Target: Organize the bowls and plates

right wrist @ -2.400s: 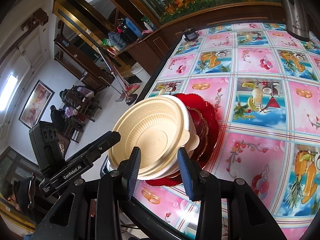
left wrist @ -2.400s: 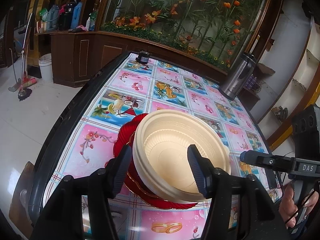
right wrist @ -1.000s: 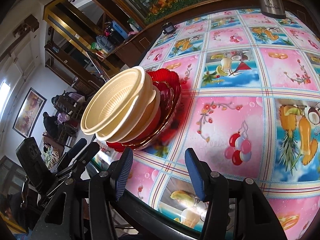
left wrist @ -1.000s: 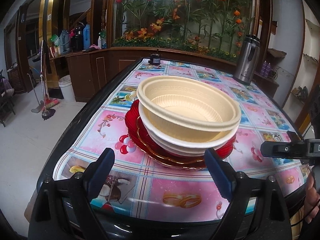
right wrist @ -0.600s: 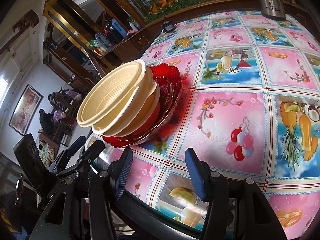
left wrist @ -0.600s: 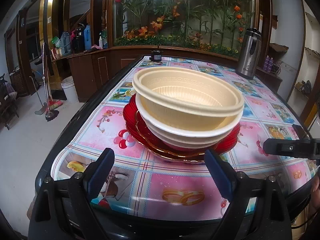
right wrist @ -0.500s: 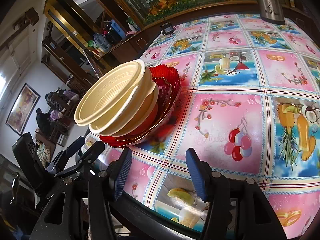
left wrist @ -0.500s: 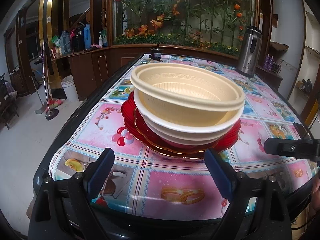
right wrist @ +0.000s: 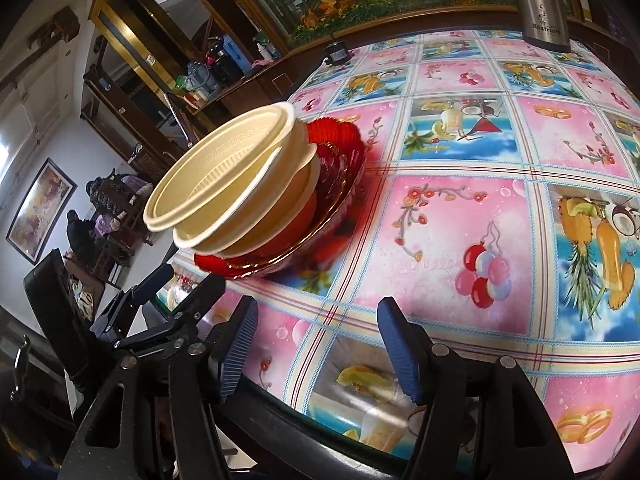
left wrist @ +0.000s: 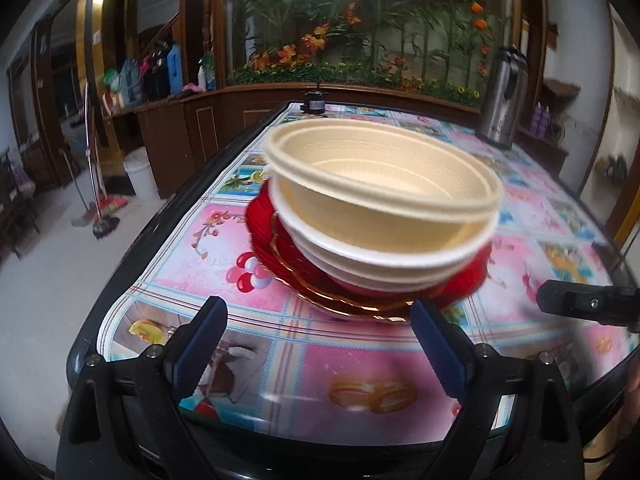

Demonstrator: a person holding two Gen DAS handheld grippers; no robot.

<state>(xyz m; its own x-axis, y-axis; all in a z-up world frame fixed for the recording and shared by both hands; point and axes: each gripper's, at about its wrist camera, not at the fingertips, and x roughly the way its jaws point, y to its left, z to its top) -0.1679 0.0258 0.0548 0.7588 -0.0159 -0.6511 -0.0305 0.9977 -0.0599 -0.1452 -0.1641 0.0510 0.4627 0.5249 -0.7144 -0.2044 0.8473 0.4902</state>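
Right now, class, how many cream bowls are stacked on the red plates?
2 clearly: the top cream bowl tilts inside a lower cream bowl on the red plates. Extra rim edges suggest more may be nested, hidden.

Matt cream plastic bowls [left wrist: 380, 184] on glossy red glass-like plates [left wrist: 360, 292]; the bench [right wrist: 460, 208] wears shiny printed oilcloth; steel flask [left wrist: 502, 100] gleams.

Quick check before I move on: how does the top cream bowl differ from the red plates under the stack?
The top cream bowl is deep and matte beige; the red plates are shallow, glossy and translucent red, one with a gold-looking rim. The bowl sits highest, nested in other pale bowls; the plates lie at the bottom on the tablecloth. The plates spread wider than the bowl. Both are round, part of one stack, and untouched by either tongs.
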